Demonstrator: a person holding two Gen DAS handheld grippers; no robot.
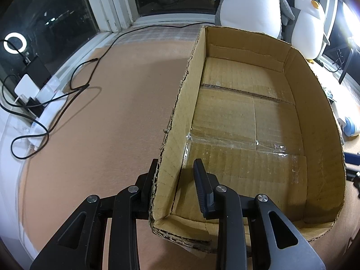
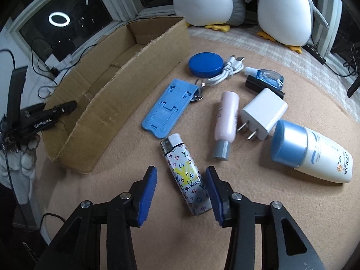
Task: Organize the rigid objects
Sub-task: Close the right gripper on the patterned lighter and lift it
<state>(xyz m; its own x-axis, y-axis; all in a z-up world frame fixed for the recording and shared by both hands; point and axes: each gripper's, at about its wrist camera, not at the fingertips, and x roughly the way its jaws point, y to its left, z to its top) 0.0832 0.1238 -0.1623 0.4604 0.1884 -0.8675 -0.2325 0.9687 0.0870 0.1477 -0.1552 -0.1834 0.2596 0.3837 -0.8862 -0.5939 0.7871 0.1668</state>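
Only the left wrist view shows the left gripper point(image 1: 174, 175) clamped on the cardboard box point(image 1: 247, 103) wall; the right view shows the right gripper point(image 2: 181, 181), partly open, straddling the unpinched lighter point(image 2: 185, 175) on the table point(image 2: 168, 236).

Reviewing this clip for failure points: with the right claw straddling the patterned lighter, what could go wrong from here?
1. The lighter lies skewed between the right claw pads, with the left pad still clear; closing may spin or squirt it out.
2. The left claw pinches only the cardboard box wall's torn corner; the wall could bend or slip.
3. The pink bottle lies close and may get nudged.
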